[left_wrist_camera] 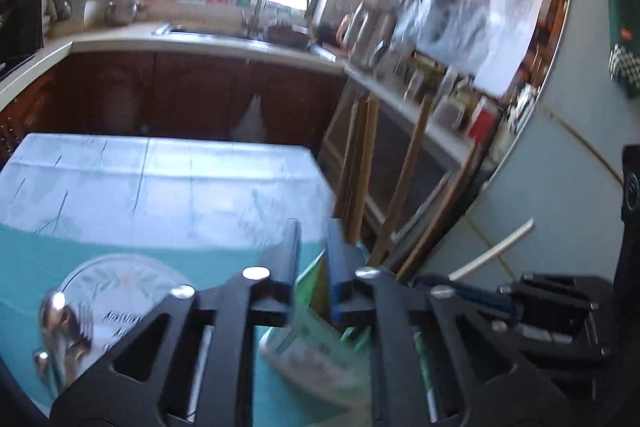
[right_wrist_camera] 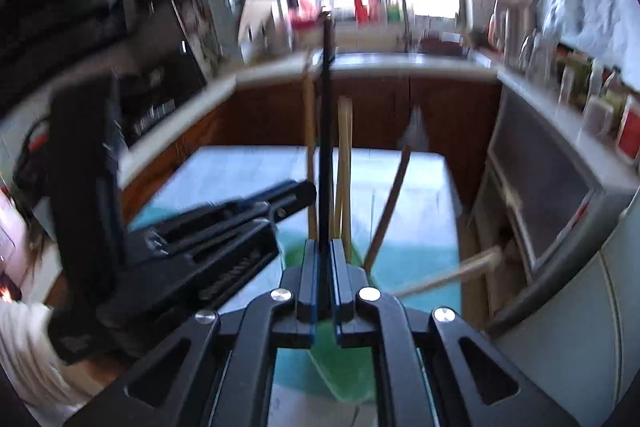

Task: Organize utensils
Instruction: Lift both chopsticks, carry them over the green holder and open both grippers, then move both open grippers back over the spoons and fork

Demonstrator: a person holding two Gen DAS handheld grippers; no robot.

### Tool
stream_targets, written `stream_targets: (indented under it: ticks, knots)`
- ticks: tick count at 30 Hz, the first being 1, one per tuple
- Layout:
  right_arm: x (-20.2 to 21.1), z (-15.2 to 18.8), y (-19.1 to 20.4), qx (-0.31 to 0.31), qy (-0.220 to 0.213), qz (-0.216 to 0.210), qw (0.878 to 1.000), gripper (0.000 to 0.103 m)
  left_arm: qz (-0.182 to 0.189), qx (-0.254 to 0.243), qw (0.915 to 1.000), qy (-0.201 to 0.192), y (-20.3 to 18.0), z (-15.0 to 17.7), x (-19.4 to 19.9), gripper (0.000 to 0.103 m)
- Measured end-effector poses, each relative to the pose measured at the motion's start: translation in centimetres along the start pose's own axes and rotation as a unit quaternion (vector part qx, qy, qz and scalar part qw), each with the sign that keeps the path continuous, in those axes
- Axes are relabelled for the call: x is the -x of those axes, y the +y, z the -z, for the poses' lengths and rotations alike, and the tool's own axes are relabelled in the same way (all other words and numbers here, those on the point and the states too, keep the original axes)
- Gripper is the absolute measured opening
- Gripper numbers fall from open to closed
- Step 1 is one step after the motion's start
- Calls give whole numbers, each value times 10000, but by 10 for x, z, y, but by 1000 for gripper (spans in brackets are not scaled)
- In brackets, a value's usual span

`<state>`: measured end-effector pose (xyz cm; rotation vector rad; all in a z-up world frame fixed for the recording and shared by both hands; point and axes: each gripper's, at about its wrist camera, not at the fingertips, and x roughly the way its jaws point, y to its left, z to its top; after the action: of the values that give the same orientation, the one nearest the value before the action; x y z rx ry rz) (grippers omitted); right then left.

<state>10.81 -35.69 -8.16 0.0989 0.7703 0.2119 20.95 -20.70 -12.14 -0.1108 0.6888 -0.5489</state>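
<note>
A black chopstick stands upright among tan chopsticks in a green holder.

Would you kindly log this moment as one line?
left gripper: open, nothing gripped | right gripper: shut on black chopstick | plate: on table, spoons on it

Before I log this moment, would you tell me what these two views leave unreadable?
- Left wrist view: the spoons on the plate are smeared by motion blur; their count is unclear.
- Left wrist view: the green holder is mostly hidden behind the left gripper.
- Right wrist view: the right gripper clamps a dark chopstick; its lower end is hidden between the jaws.
</note>
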Motion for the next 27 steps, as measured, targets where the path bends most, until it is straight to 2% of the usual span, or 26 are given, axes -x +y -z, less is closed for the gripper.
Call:
stream_targets:
  ticks: [1, 2, 3, 7, 13, 15, 20, 27]
  knots:
    - [0, 1, -2, -73, -10, -46, 10000, 8, -59, 35, 10000, 63, 2, 3, 1, 44]
    - [2, 2, -3, -134, -66, -101, 9998, 10, -132, 154, 9998, 68, 6, 4, 5, 54]
    - [4, 1, -4, -181, -116, -141, 9997, 11, -187, 258, 9995, 62, 11, 6, 9, 56]
    - [12, 2, -3, -382, -207, -279, 9987, 15, -432, 418, 9975, 367, 25, 9, 22, 57]
    - [12, 16, 17, -383, -174, -338, 9985, 15, -1046, 377, 9896, 914, 55, 26, 37, 57]
    - [5, 23, 28, -253, -13, -271, 9993, 15, -1234, 378, 9857, 1085, 68, 37, 42, 57]
    - [-14, 43, 53, -148, 351, -468, 9982, 15, -1620, 524, 9757, 1378, 108, 65, 59, 57]
    - [-38, 60, 86, -74, 736, -686, 9949, 15, -2021, 916, 9634, 1501, 166, 91, 89, 57]
